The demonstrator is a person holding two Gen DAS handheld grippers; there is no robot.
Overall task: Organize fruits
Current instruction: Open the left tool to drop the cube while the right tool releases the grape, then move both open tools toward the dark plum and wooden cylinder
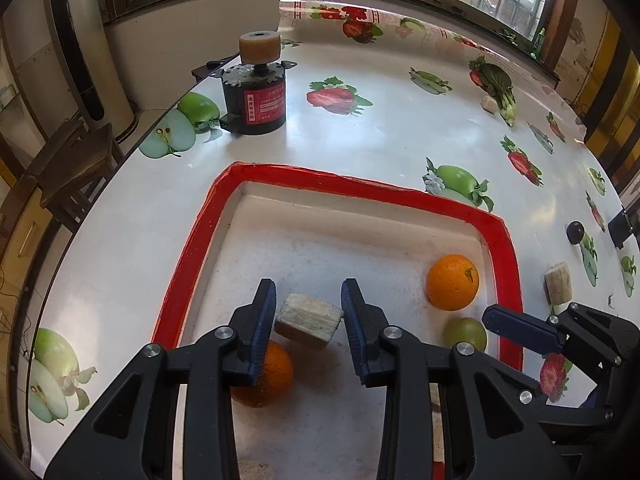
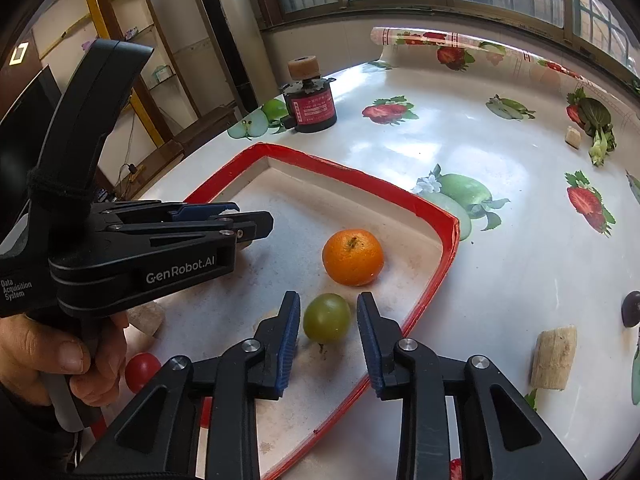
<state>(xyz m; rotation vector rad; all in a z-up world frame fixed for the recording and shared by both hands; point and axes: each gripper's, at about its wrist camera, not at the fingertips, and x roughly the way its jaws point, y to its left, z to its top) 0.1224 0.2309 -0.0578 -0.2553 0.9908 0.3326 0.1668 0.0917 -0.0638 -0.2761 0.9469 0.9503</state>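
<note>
Hovering over a red-rimmed tray [image 1: 505, 248], the left claw [image 1: 308, 322] stood with its jaws parted around a pale sugarcane chunk [image 1: 309, 321]; a gap showed on each side of the chunk, so the pads were not pressing it. Below that claw's left finger, a partly hidden orange [image 1: 272, 376] lay on the tray floor.

A second orange [image 2: 353, 257] sat near the tray's right rim. Just in front of it lay a green fruit [image 2: 327, 317], between the blue pads of the right claw [image 2: 328, 340], whose jaws were also open, with space on both sides of the fruit. A small red fruit [image 2: 142, 372] lay in the tray near the person's left hand [image 2: 60, 364], which gripped the left claw's handle.

On the table [image 2: 500, 272], covered with a cloth printed with fruit, another cane piece [image 2: 554, 358] and a dark round fruit [image 2: 631, 309] lay well outside the tray on the right. A black motor [image 1: 255, 98] with a pale roller on top stood near the far left edge. A small pale piece [image 2: 573, 137] rested far off beside a printed leafy picture.
</note>
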